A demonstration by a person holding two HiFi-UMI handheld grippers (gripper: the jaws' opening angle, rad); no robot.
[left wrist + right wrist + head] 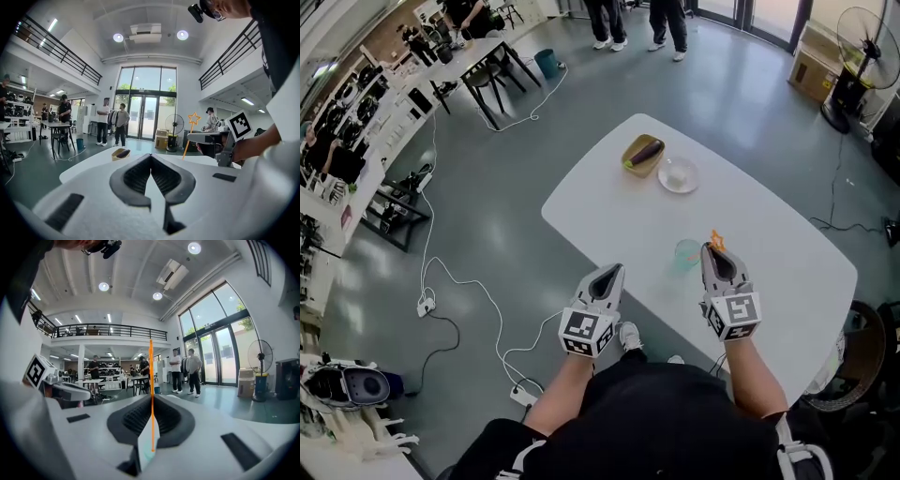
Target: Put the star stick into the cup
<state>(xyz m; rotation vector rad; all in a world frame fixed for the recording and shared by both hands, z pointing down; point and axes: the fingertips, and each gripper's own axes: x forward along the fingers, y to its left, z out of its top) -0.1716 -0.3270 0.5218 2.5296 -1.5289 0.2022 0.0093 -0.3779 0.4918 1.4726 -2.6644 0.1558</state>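
Note:
In the head view a translucent teal cup (685, 255) stands on the white table (787, 253) near its front edge. My right gripper (713, 250) hovers just right of the cup, shut on a thin orange star stick (716, 241) whose star end points up. The right gripper view shows the stick (151, 380) running straight up between the closed jaws of that gripper (151, 400). My left gripper (608, 272) hangs at the table's front edge, left of the cup, shut and holding nothing. The left gripper (151, 157) looks across at the star stick (190, 134) and the right gripper (220, 140).
A yellow bowl holding an eggplant (643, 154) and a small white dish (678, 174) sit at the far end of the table. Cables (459, 281) trail over the floor on the left. A standing fan (858, 56) and boxes are at the far right; people stand far off.

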